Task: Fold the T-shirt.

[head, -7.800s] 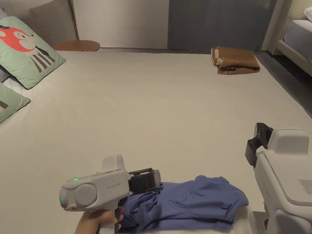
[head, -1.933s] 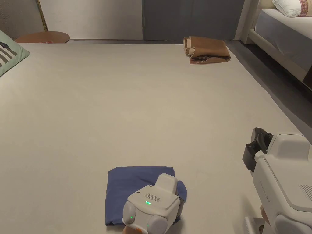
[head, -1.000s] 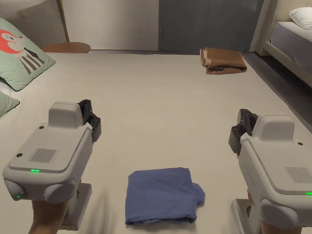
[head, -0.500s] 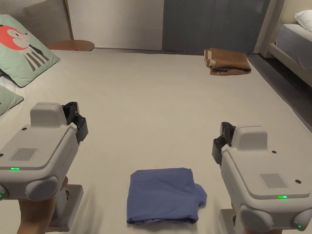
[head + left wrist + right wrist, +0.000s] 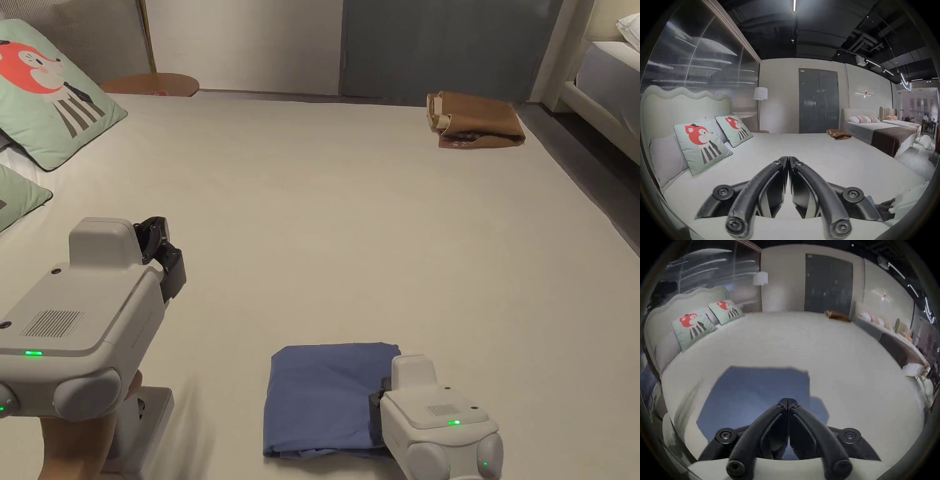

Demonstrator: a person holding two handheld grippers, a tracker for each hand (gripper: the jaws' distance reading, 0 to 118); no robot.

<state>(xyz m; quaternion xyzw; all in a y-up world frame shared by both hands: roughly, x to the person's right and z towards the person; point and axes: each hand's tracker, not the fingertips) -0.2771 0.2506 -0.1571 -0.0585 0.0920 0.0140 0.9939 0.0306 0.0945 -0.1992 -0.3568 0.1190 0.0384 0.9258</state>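
One blue T-shirt (image 5: 325, 397), folded to a compact rectangle, lies on the bed (image 5: 350, 237); two grippers, left gripper (image 5: 788, 162) and right gripper (image 5: 787, 400), both with jaws pressed together, right over its edge.

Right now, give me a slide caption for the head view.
Right gripper lowered at the folded blue T-shirt's right edge; left gripper held above the bed.

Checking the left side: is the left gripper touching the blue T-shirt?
Apart. Head view shows the left gripper raised well left of the folded T-shirt.
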